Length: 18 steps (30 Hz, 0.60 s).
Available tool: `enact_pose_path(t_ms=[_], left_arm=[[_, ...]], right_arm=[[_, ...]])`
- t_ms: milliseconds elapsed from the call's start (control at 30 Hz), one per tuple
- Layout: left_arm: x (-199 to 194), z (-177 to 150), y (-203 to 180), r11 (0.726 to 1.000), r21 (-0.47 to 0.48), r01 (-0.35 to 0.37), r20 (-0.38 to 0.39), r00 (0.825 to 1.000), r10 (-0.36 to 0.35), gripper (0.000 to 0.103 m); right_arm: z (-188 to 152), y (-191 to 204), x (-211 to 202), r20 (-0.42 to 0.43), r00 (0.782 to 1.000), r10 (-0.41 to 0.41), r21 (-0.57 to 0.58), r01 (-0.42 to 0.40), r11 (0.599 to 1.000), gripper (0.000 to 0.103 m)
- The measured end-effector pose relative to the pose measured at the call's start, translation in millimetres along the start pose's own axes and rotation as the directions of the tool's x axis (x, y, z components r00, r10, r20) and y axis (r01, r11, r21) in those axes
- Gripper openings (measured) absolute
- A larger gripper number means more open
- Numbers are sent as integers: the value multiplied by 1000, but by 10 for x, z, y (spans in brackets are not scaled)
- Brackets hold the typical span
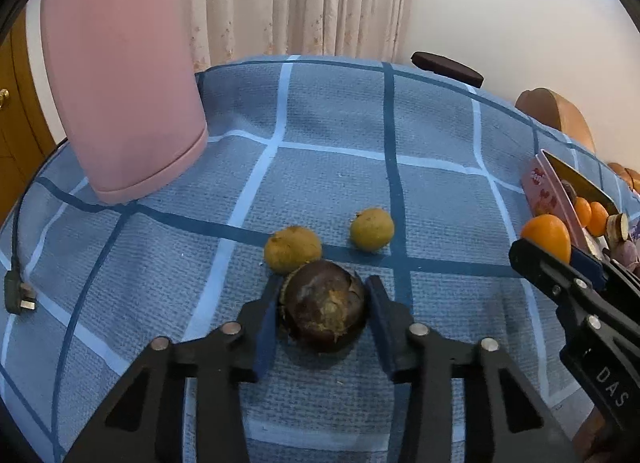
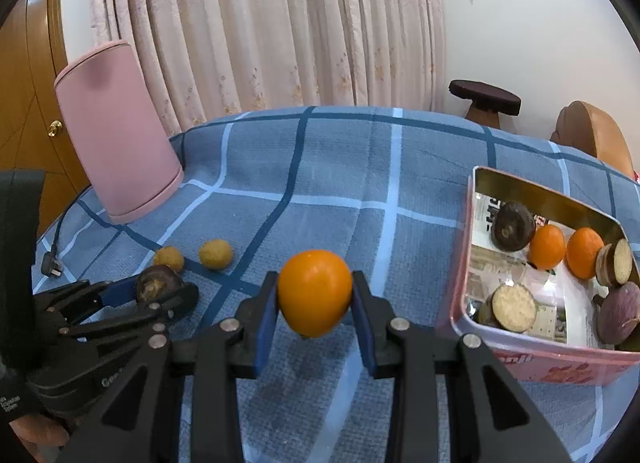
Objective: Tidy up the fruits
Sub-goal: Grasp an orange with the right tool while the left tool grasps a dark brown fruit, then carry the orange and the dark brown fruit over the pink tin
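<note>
Clamping an orange (image 2: pixel 315 292) clear of the tablecloth (image 2: pixel 340 167), the right gripper (image 2: pixel 315 299) is nearer the tin (image 2: pixel 472 263), which lies to its right; the left gripper (image 1: pixel 325 313) is closed on a dark fruit (image 1: pixel 325 311) resting on the cloth.

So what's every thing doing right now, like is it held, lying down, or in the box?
Right gripper: shut on the orange, lifted off the cloth.
Left gripper: jaws around the dark purple fruit, which sits on the blue checked cloth.
Two yellow-green fruits: loose on the cloth.
Pink tin box: open, holding oranges and dark fruits.
Power plug: unplugged, lying on the cloth.
</note>
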<state>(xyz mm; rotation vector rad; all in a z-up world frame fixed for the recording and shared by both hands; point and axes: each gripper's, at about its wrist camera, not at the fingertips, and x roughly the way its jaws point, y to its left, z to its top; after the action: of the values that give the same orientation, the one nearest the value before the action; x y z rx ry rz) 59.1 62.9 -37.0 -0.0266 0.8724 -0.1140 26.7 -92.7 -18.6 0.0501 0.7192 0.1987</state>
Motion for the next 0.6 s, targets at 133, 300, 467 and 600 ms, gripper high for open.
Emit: enact_pose_path(t_ms=[133,300,467,600], left_arm=[[-27,1,35,999,-28,16,16,1000,-15,42],[-264,-18,-64,1000,-6,18,159,987,-17,42],[-449,-12,-167,999,20,-38,298,954,30,42],[-501,-12,-187,997,14,-78,335,940,69,42]], right_arm=[[-23,-17,-67,16,1000,-1,0,1,1000,38],[-39,-11,-166,77,997,-26,-6,27,1000,38],[-49,4,-301,148,986,-74,-36,81,996,38],[-59,-9,-361,180,980,-90,-38,98,994,38]])
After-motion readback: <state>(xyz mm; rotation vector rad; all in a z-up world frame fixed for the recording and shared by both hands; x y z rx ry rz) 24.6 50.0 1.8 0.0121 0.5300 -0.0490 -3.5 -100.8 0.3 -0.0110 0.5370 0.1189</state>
